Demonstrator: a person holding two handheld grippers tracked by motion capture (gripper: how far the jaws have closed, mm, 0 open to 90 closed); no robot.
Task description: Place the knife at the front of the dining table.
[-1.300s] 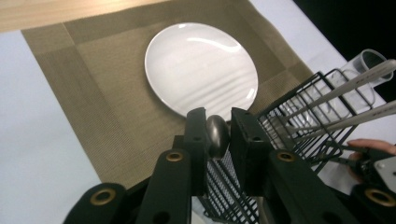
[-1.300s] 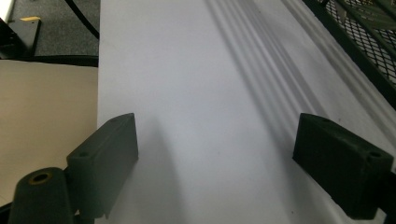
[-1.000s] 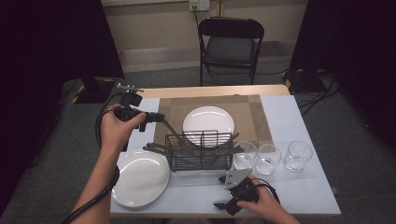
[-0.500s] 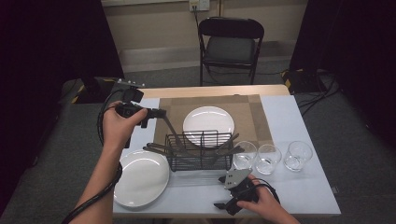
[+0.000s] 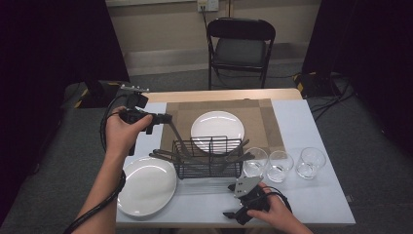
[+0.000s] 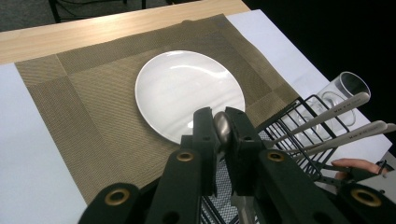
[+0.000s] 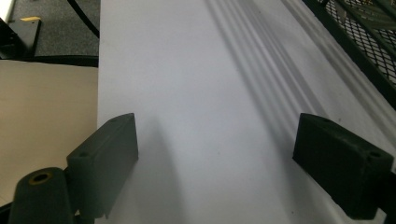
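Desk [image 5: 302,122]: white top, bare wood strip along the far edge. Brown woven mat [image 5: 263,122] on the far middle, white plate [image 5: 217,127] centred on it. Black wire basket [image 5: 208,157] just on the near side of the mat, its far side over that plate's near rim, several utensil handles [image 5: 241,155] sticking out at both ends. Second white plate [image 5: 146,185] at the near left corner. Three clear glasses [image 5: 281,165] in a row to the right of the basket. Room: grey carpet, black folding chair [image 5: 241,46] beyond the far edge, dark curtains on both sides, cables on the floor.

Left claw [image 5: 165,118]: held above the far left part of the desk, left hand [image 5: 122,134] wrapped round the grip, jaws aimed toward the mat. Jaws narrow, clamped on a spoon [image 6: 222,128]; bowl end pokes up between the tips, handle runs down toward the basket. Spoon is lifted, over the mat's left part.

Right claw [image 5: 233,215]: low at the near edge, in front of the basket, right hand [image 5: 272,214] on it, pointing left along the desk. Jaws wide, nothing between them, bare white desk under them in the right gripper view.

Hard to make out: spoon's lower end is cut off behind the left claw's jaws. Utensil heads inside the basket are lost in the mesh.
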